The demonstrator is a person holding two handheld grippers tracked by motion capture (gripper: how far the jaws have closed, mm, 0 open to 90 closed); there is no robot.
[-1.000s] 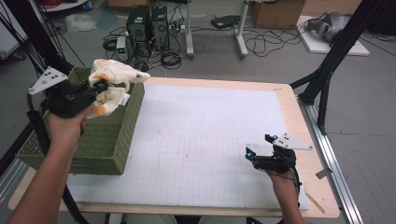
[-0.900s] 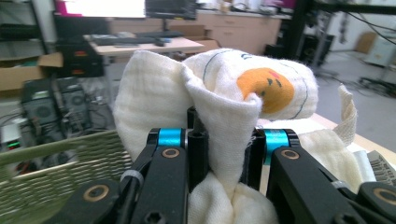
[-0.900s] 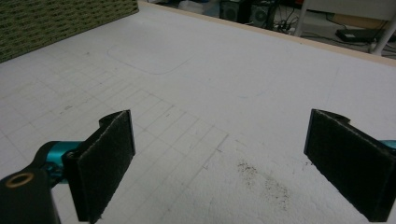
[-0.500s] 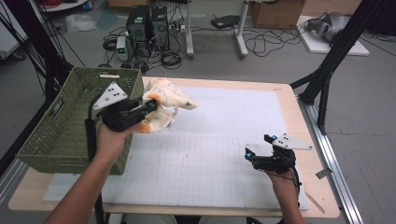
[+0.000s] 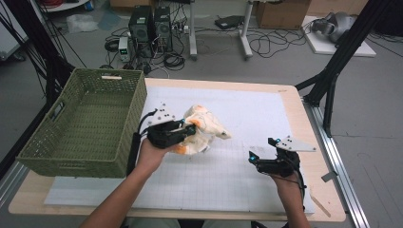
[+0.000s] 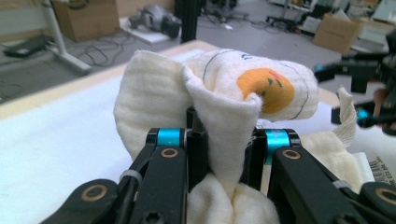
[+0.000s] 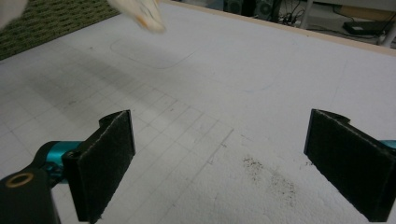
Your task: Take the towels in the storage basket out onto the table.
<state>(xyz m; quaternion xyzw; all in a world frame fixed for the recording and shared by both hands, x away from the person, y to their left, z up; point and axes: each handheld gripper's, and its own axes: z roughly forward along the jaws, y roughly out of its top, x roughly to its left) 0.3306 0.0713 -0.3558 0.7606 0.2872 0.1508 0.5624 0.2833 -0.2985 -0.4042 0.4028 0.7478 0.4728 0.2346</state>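
Cloth point(image 5: 202, 130) clamped in left gripper point(image 5: 178, 132), centre of high view, just right of green basket point(image 5: 90, 123). Lower onto white mat point(image 5: 247, 114) before releasing. Right gripper point(image 5: 263, 161), jaws wide apart, lower right: bring over to grab a free corner.

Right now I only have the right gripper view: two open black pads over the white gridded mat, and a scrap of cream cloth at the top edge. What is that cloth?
Observer: A cream cloth with orange print, clamped in the left gripper.
Operator: Is it in a container?
Observer: No, it is over the white mat, right of a green woven basket.
Operator: Anything in that basket?
Observer: The high view shows nothing inside it.
Operator: Where is my gripper?
Observer: The right gripper sits low near the mat's right edge, apart from the cloth.
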